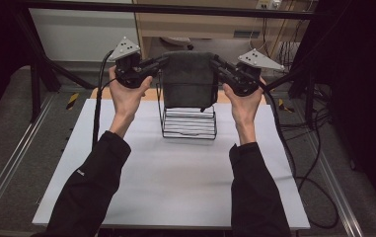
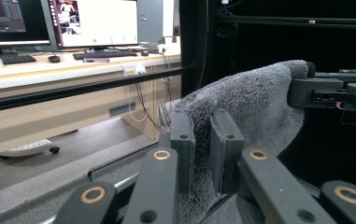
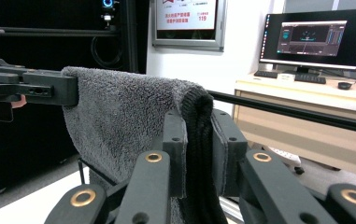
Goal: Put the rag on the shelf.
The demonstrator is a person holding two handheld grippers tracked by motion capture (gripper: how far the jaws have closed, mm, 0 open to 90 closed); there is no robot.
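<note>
Your white table [image 1: 175, 187] carries a black wire rack [image 1: 189, 123] near its far middle, with a stack of white plates [image 1: 189, 124] inside it. Above the rack you hold a dark grey towel [image 1: 189, 79] stretched between both tools, hanging clear of the table. Your left gripper [image 1: 162, 61] is clamped on the towel's left top corner. Your right gripper [image 1: 215, 62] is clamped on its right top corner, with a folded edge pinched between the jaws.
</note>
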